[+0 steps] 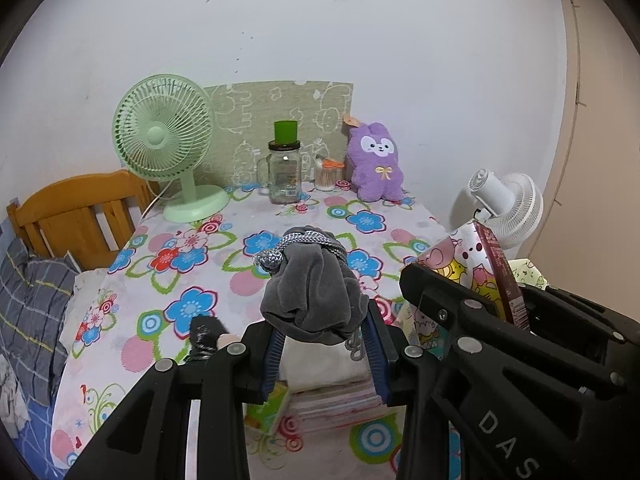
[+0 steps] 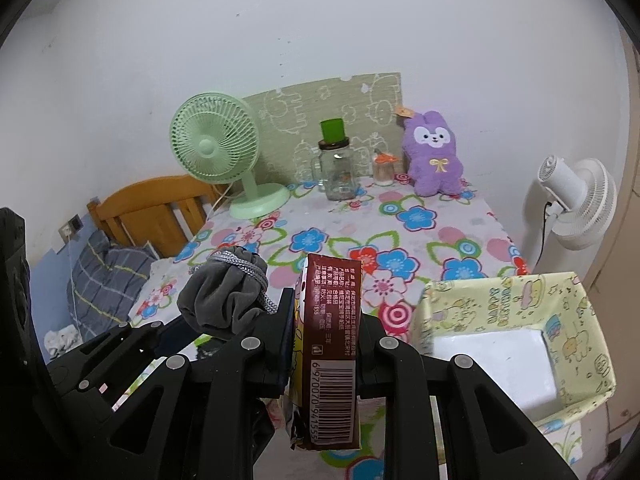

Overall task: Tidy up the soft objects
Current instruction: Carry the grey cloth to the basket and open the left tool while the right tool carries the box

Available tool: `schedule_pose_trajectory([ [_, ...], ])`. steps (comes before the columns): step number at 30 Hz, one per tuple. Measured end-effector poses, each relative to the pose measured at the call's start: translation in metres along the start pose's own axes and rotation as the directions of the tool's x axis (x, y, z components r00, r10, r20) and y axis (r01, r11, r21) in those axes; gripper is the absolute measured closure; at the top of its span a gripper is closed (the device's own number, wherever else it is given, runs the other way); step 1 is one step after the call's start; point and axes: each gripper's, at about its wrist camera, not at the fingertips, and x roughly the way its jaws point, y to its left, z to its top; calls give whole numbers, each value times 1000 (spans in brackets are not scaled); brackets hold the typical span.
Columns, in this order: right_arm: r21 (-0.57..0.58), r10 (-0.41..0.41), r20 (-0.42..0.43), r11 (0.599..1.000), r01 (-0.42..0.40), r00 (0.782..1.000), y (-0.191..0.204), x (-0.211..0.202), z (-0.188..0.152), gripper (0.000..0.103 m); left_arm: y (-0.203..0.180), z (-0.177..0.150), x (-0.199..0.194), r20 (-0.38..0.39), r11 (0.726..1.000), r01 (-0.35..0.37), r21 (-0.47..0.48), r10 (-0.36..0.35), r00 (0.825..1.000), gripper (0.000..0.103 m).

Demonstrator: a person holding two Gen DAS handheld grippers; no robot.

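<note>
Clamped between the blue pads of the left gripper is a grey velvet pouch, held by its lower end and raised clear of the table, with its cord wound round the top. Below the jaws, a stack of folded cloths and a green packet are seen on the table.

A tissue pack is held upright by the right gripper, pinched at its sides, with the barcode end toward the camera. It is also off the table, close beside the pouch.

Just right of the right gripper, a yellow printed bin stands open. Its white floor is visible and nothing is seen inside, though the near corner is hidden behind the gripper.

Several risks can be judged from here. The pouch is gripped only by a fold of soft fabric, so it could slip out if it is swung quickly. The loose cord end could be caught on a finger at release. Since both grippers are crowded together, a collision is likely if both are moved to the bin at once. The bin looks light and soft-walled, so it could be pushed or tipped if its rim is struck.

Far ahead of both tools, a jar, a green fan and a purple plush are lined up by the wall.
</note>
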Motion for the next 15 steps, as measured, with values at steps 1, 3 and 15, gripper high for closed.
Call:
schedule_pose_trajectory([
  [1, 0, -4, 3, 1000, 4, 1000, -4, -1, 1, 77, -3, 1, 1, 1, 1000, 3, 1, -3, 1000, 65],
  [3, 2, -9, 8, 1000, 9, 1000, -10, -2, 3, 77, -10, 3, 3, 3, 1000, 7, 7, -7, 1000, 65],
  [15, 12, -40, 22, 999, 40, 999, -54, -9, 8, 77, -50, 10, 15, 11, 999, 36, 38, -37, 999, 65],
])
